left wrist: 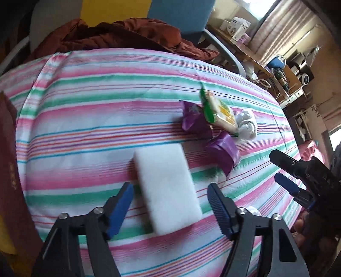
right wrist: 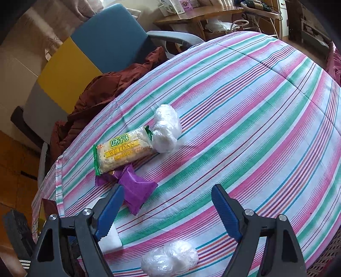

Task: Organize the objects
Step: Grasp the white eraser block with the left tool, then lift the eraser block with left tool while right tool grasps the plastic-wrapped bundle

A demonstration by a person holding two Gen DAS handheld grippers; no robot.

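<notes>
A white sponge block (left wrist: 166,187) lies flat on the striped tablecloth (left wrist: 96,119). My left gripper (left wrist: 170,188) is open around it, with a gap between each blue pad and the sponge. Further off lie a green-and-yellow cracker pack (left wrist: 217,113), purple wrappers (left wrist: 223,153) and a white plastic-wrapped bundle (left wrist: 247,123). My right gripper (right wrist: 168,189) is open above the cloth with nothing between its fingers. It is near the purple wrapper (right wrist: 136,191), the cracker pack (right wrist: 123,149) and the bundle (right wrist: 166,130). A second plastic bundle (right wrist: 170,257) lies just below it.
A dark red box (left wrist: 8,170) stands at the table's left edge. A rust-coloured jacket (left wrist: 119,36) is heaped on a blue chair (right wrist: 113,38) behind the table. A wooden desk (right wrist: 198,15) with boxes stands beyond. The right gripper (left wrist: 276,167) shows at the left view's right side.
</notes>
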